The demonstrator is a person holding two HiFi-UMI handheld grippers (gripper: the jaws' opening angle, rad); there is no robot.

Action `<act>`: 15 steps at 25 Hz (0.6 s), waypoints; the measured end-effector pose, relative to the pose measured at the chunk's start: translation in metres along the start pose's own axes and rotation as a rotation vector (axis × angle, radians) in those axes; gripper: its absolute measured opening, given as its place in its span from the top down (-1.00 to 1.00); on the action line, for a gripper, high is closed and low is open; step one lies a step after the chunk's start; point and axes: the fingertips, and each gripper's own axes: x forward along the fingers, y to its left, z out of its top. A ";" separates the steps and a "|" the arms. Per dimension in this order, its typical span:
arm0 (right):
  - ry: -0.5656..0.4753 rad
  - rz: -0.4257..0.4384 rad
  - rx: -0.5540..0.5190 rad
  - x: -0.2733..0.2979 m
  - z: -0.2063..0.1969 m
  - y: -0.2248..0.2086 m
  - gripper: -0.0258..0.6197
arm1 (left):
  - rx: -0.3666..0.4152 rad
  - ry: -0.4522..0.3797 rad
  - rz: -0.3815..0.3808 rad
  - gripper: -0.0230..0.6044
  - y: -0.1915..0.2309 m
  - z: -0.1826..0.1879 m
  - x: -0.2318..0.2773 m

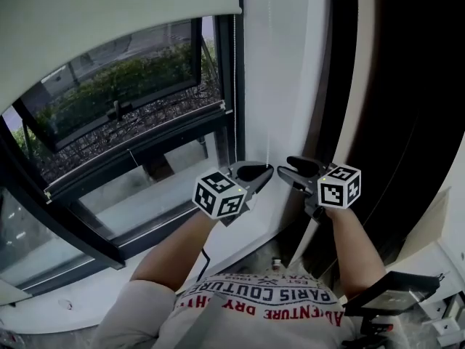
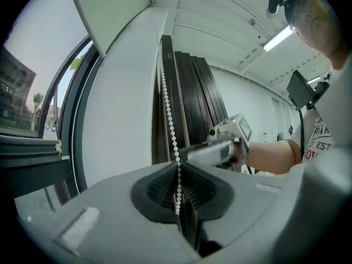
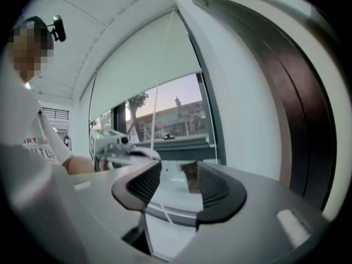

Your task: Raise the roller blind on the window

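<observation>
The pale roller blind (image 1: 109, 20) hangs over the top part of the window, with its lower edge above the glass. A white bead chain (image 2: 168, 103) drops along the white wall beside the window. My left gripper (image 2: 177, 166) is shut on this chain, which runs straight down between its pads. In the head view the left gripper (image 1: 254, 173) and right gripper (image 1: 294, 169) sit side by side at the wall. My right gripper (image 3: 179, 172) is open. The chain (image 3: 157, 120) passes beside its left pad without being pinched.
The dark window frame (image 1: 145, 158) and sill run to the left. A second strand of chain (image 2: 80, 120) hangs against the frame. Dark vertical panels (image 2: 192, 103) stand right of the white wall. A person's shirt and forearms fill the bottom of the head view.
</observation>
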 end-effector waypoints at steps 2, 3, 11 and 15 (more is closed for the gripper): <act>-0.078 0.042 -0.037 -0.005 0.047 0.014 0.31 | 0.016 0.003 -0.002 0.87 -0.004 0.001 -0.001; -0.108 0.068 -0.052 -0.007 0.067 0.023 0.31 | 0.022 0.004 -0.005 0.87 -0.006 0.001 -0.001; -0.142 0.155 -0.116 0.012 0.149 0.057 0.33 | 0.037 0.017 -0.033 0.87 -0.009 0.004 -0.003; -0.144 0.165 -0.103 0.019 0.160 0.058 0.56 | 0.035 0.025 -0.042 0.87 -0.011 0.002 -0.003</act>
